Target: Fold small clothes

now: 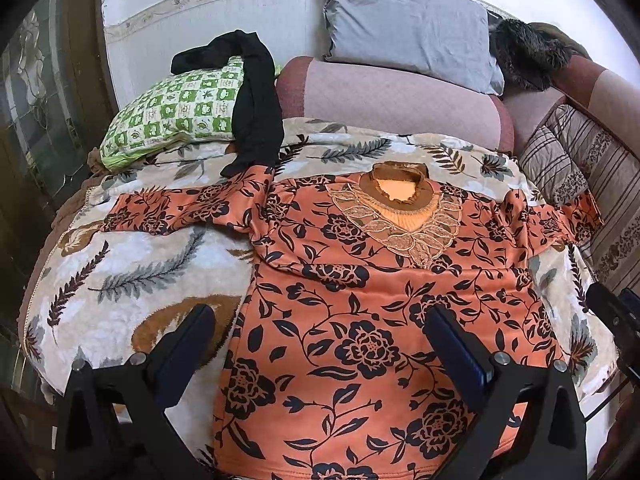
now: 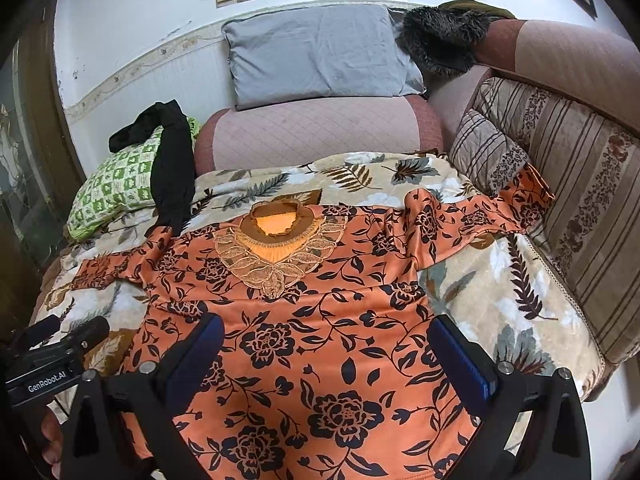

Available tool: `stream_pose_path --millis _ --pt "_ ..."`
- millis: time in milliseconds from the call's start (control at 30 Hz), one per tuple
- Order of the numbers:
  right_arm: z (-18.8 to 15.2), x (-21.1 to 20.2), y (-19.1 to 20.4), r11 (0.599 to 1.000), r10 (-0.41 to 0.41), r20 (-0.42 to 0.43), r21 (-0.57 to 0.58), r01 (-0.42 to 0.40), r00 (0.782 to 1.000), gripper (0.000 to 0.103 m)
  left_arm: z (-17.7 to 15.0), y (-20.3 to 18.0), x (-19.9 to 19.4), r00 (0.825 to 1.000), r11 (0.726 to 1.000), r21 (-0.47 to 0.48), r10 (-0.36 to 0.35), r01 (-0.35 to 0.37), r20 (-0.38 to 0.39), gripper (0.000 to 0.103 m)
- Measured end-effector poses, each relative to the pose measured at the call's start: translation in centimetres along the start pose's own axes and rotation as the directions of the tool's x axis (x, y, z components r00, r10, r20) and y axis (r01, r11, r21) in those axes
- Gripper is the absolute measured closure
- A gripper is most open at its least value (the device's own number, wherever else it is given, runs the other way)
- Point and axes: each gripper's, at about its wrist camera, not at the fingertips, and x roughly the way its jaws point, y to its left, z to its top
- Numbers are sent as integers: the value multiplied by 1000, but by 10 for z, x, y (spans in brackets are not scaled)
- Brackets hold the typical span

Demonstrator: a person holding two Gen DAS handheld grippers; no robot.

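orange flower top lies flat & face up on the leaf blanket that covers the sofa seat. its neck w/ the lace collar points to the back of the seat, its hem hangs at the front edge. both sleeves are spread out to the sides: one reaches toward the left edge of the seat, the other toward the right edge, where its cuff touches the striped cushion.

left gripper hovers over the lower part of the top, near the front edge. its 2 fingers are spread wide, nothing between them. right gripper hovers there too, beside the left one, fingers spread wide & holding nothing. can't tell if either one touches the cloth, prob not.

at the back left corner sits a green check pillow w/ a black cloth draped over it; the black cloth's end touches the top's left sleeve. a grey pillow leans on the wall behind, w/ a dark furry thing beside it.
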Motion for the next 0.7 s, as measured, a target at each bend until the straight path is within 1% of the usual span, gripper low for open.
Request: stream_pose_path --millis 700 --pt "3 -2 5 1000 1 4 -11 -1 1000 0 0 3 -1 1000 1000 -8 19 -19 -1 0"
